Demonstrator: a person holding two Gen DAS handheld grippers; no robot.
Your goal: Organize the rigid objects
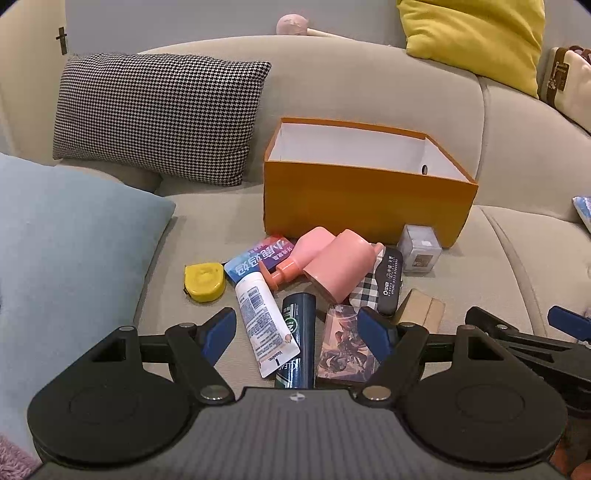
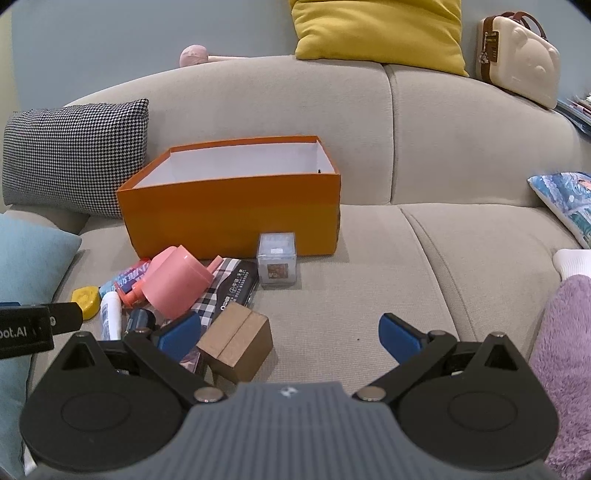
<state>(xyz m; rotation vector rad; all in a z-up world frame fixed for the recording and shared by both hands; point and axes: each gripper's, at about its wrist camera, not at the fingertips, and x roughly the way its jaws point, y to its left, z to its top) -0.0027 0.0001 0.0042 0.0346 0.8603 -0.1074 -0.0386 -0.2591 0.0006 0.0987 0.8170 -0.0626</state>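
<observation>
An open orange box (image 1: 365, 206) (image 2: 236, 218) stands on the beige sofa seat. In front of it lies a pile: a pink pump bottle (image 1: 332, 266) (image 2: 173, 284), a white tube (image 1: 264, 325), a dark can (image 1: 297, 339), a yellow tape measure (image 1: 204, 281), a blue packet (image 1: 255, 258), a card pack (image 1: 345, 350), a black case (image 1: 389, 280), a clear cube (image 1: 419, 247) (image 2: 277, 264) and a brown box (image 1: 419, 314) (image 2: 236, 341). My left gripper (image 1: 297, 332) is open above the tube and can. My right gripper (image 2: 290, 338) is open, just right of the brown box.
A houndstooth cushion (image 1: 159, 114) and a light blue cushion (image 1: 62, 258) lie at the left. A yellow cushion (image 2: 380, 33) and a cream mini suitcase (image 2: 517, 55) sit on the sofa back. A purple fluffy fabric (image 2: 561, 369) is at the right edge.
</observation>
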